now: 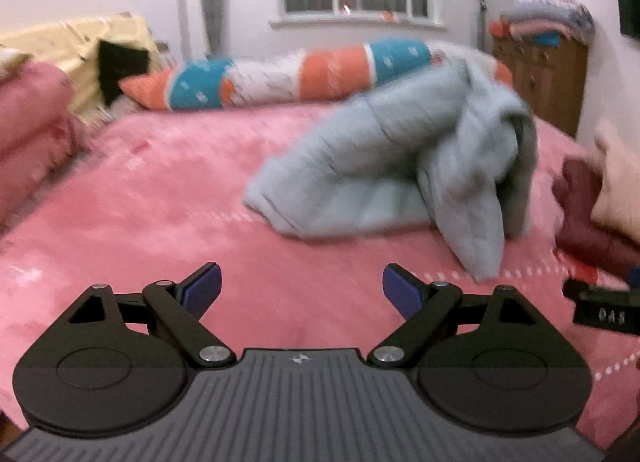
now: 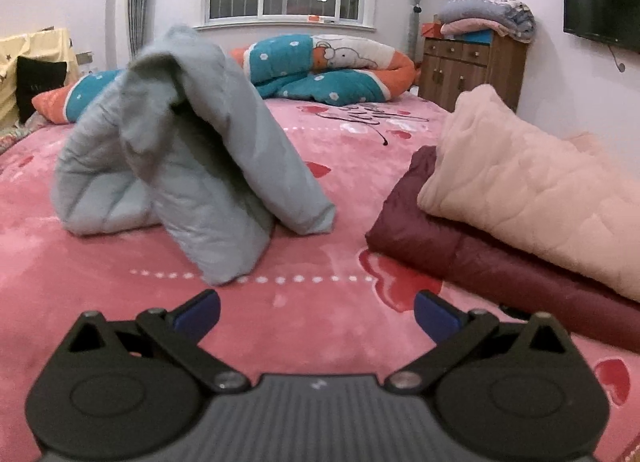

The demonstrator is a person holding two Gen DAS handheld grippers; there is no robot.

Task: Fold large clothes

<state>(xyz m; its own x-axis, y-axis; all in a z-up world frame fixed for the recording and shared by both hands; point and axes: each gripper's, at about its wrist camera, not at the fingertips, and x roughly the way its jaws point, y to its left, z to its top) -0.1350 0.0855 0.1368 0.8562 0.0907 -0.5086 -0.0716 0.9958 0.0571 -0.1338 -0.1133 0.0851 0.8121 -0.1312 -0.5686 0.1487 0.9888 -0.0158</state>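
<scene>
Right wrist: both tools (image 2: 316,316) (image 1: 301,290) gape empty; blue jacket (image 2: 192,166) heaped on bed (image 2: 320,222).

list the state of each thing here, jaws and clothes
left gripper: jaws open, empty
right gripper: jaws open, empty
light blue jacket: heaped, unfolded, on the bed
maroon garment: folded, lying flat
peach garment: folded, stacked on the maroon one

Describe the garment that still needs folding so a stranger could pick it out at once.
Start from the bed with the pink blanket. In its middle, ahead of both open grippers, lies a pale blue-grey quilted jacket heaped in a tent-like mound. Unlike the maroon garment and peach garment stacked flat to its right, it is unfolded.
</scene>
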